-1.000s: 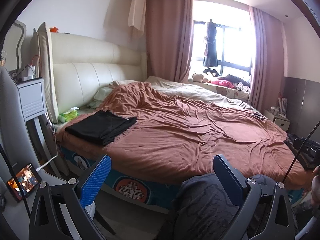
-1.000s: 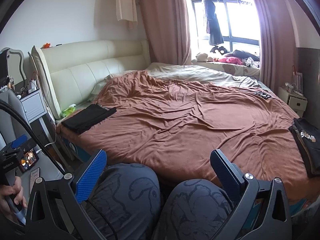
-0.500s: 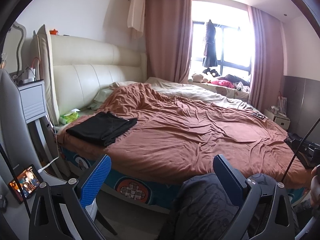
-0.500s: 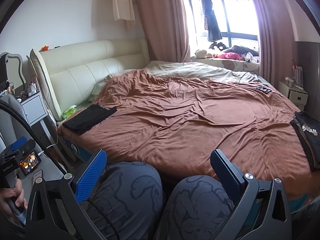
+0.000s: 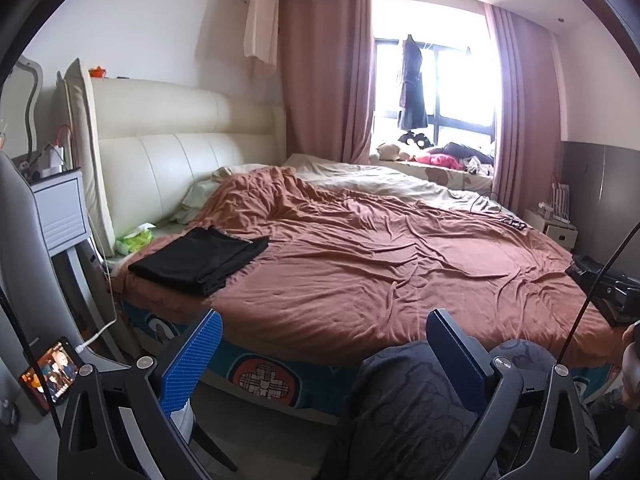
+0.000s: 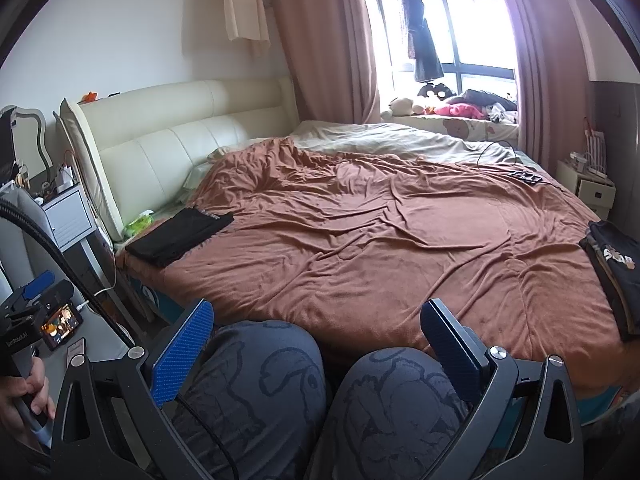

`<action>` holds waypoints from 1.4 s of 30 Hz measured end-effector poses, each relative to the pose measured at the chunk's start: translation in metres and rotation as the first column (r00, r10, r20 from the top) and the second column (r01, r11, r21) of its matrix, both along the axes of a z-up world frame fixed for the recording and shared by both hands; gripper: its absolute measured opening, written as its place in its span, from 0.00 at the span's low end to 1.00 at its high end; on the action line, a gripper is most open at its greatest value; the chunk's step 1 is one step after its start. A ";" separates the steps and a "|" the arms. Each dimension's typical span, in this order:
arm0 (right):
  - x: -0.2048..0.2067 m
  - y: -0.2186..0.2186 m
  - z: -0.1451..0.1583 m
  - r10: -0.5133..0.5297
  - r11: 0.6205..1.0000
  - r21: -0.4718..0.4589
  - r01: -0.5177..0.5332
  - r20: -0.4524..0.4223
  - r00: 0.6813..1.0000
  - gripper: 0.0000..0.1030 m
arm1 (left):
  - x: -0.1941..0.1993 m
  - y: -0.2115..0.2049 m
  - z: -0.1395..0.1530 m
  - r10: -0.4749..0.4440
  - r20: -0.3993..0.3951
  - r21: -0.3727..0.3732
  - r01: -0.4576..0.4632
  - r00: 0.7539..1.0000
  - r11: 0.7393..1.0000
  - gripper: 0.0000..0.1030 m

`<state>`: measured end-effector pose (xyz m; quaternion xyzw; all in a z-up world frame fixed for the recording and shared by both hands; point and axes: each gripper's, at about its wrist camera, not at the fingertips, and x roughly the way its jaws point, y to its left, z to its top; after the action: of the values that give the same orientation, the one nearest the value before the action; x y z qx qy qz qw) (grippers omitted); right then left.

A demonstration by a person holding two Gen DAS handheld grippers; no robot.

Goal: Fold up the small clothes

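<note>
Left wrist view: left hand-held gripper (image 5: pixel 320 354) hangs apart, empty; camera has crept slightly nearer the bed (image 5: pixel 360 272).
Right hand-held gripper (image 6: pixel 316 340): apart, empty, above the knees (image 6: pixel 260 364).
Folded black garment (image 5: pixel 200 260): unmoved, bed's left corner.
Printed dark garment (image 6: pixel 614 256): right edge, likely next.
Obstacles: none.

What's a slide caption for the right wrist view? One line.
Open right gripper above the person's knees, facing a brown bedspread with folded black clothes.
</note>
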<state>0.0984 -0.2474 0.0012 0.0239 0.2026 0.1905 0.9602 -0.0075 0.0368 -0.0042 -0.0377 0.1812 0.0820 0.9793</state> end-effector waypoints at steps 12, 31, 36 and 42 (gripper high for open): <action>0.001 -0.004 0.000 -0.001 1.000 0.009 0.001 -0.010 1.000 1.00 | 0.000 -0.003 0.001 -0.004 0.000 0.002 0.004 1.000 1.000 0.99; 0.000 0.002 0.001 0.009 1.000 0.003 -0.009 -0.012 1.000 1.00 | -0.001 -0.009 0.004 -0.017 -0.002 0.008 0.017 1.000 1.000 1.00; 0.000 0.001 0.000 0.007 1.000 0.005 -0.006 -0.016 1.000 1.00 | 0.000 -0.008 0.004 -0.017 -0.004 0.004 0.017 1.000 1.000 1.00; -0.001 0.002 0.001 0.008 1.000 0.001 -0.008 -0.012 1.000 1.00 | 0.000 -0.008 0.004 -0.016 -0.003 0.005 0.016 1.000 1.000 1.00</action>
<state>0.0978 -0.2459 0.0020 0.0249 0.2085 0.1946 0.9582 -0.0076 0.0290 0.0003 -0.0335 0.1829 0.0748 0.9797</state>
